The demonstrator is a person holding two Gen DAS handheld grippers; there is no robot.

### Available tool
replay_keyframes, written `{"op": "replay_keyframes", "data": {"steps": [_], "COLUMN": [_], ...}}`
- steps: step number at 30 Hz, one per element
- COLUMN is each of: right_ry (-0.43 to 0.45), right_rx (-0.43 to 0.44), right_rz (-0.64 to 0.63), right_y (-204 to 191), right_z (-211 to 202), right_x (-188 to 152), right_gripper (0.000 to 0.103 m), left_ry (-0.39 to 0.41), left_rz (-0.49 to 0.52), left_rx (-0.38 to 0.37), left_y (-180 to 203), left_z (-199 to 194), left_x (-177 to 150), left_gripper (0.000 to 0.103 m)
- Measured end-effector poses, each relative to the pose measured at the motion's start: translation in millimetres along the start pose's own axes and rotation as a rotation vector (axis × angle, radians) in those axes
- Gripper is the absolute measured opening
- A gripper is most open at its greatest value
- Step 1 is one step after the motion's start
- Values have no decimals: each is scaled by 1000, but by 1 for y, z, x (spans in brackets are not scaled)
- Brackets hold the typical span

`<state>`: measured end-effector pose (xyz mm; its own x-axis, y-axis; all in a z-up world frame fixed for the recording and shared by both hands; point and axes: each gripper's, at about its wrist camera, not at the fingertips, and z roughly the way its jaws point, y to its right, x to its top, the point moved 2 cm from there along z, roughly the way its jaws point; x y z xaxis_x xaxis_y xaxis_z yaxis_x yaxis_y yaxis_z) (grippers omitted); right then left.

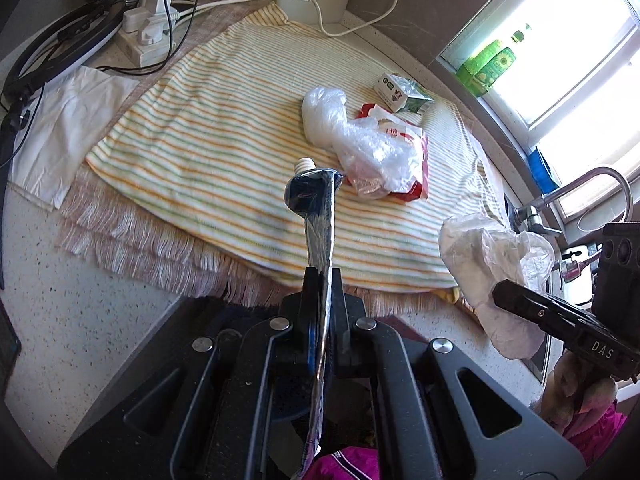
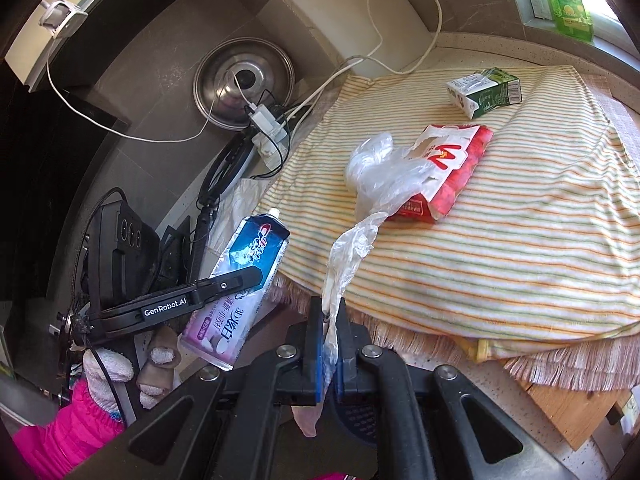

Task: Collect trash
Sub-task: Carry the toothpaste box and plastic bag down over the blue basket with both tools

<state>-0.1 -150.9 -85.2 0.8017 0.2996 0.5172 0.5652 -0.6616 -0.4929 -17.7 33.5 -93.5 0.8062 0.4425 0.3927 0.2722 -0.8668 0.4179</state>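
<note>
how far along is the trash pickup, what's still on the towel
Nothing visibly binned yet. In hand: left gripper shut on the toothpaste tube, right gripper shut on a clear plastic wrapper. Left on the striped towel: plastic bag, red packet, green carton.

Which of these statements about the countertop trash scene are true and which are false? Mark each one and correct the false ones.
1. The left gripper is shut on a toothpaste tube. True.
2. The toothpaste tube still has its cap on. False: its white threaded nozzle is bare.
3. The right gripper is empty. False: its jaws pinch a crumpled plastic wrapper.
4. A green and white carton lies on the striped cloth. True.
5. The red packet stands upright. False: it lies flat, with a clear plastic bag overlapping it.
</note>
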Motion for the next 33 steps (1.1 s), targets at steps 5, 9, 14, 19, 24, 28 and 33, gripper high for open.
{"op": "replay_keyframes", "data": {"steps": [5,9,14,19,24,28,33], "right_ry": [-36,-69,-108,-145,-185,-225,-263], "right_rx": [-5,-8,-26,-46,-94,-107,-138], "right_rz": [5,15,31,35,-6,8,5], "right_y": [-7,-9,-6,-3,-2,7,16], "right_z": [14,27,43,55,70,84,100], "right_x": [-21,-37,-57,-73,-89,-104,-120], "right_gripper": [2,2,2,2,2,2,2], "left_ry": [-46,-88,-139,-188,-244,-288,-341], "left_rz": [-15,-16,-21,-19,-13,-26,1], "left_rx": [-4,-3,-7,-7,8,18,72], "left_y": [-11,-19,-29,-38,-45,-55,-61], "left_z": [9,18,30,44,63,78,102], "left_x": [-25,-44,-66,-85,-105,-119,-134], "left_gripper": [1,1,1,1,1,1,1]}}
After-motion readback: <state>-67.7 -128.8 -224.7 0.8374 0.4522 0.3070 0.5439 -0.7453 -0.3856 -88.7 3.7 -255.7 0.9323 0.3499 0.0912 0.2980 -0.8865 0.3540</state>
